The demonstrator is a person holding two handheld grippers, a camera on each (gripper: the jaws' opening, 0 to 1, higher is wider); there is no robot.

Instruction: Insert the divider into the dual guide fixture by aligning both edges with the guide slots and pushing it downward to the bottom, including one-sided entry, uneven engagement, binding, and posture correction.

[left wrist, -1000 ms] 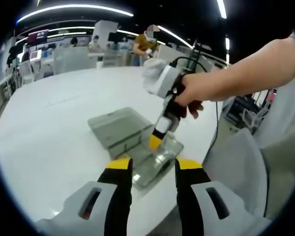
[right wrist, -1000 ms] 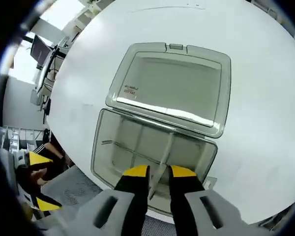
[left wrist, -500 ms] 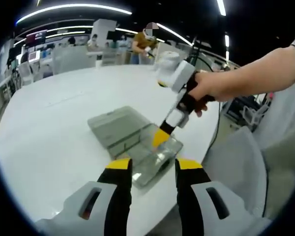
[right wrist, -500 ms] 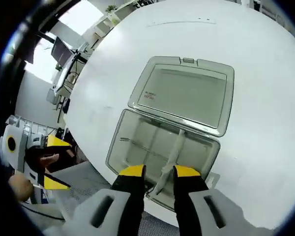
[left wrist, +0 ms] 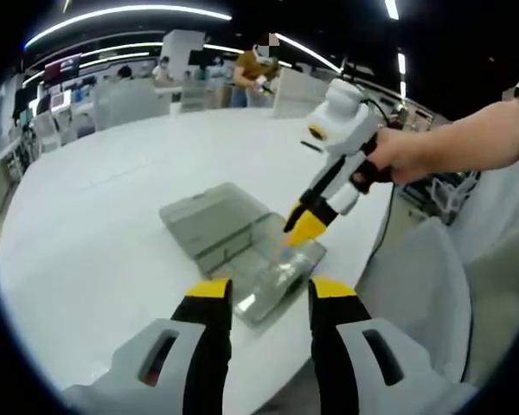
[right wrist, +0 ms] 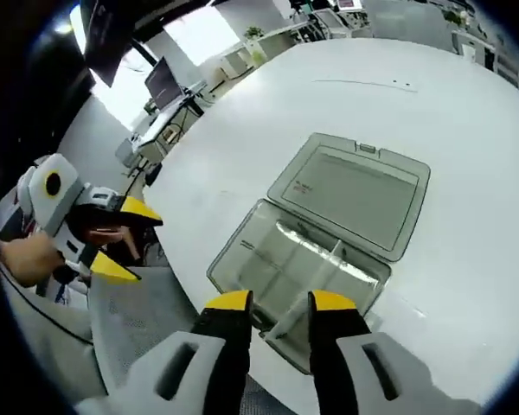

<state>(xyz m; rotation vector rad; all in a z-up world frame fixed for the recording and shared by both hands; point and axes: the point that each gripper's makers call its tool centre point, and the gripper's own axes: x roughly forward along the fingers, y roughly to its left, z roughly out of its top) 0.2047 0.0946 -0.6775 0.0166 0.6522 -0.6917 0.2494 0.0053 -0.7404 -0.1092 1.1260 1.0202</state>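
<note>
Divider (right wrist: pixel 304 290) upright, long axis toward lid (right wrist: pixel 353 192).

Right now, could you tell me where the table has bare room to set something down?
The white table is bare beyond the open lid and on both sides. It is crowded at the near edge, where the clear box sits under the right gripper.

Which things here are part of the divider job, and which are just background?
Job:
- box, clear, lid open flat
- divider in the box
- right gripper, jaws open, above the box
- left gripper, open, off to the side

Background:
- table
- desks with monitors
- people beyond the table
</note>
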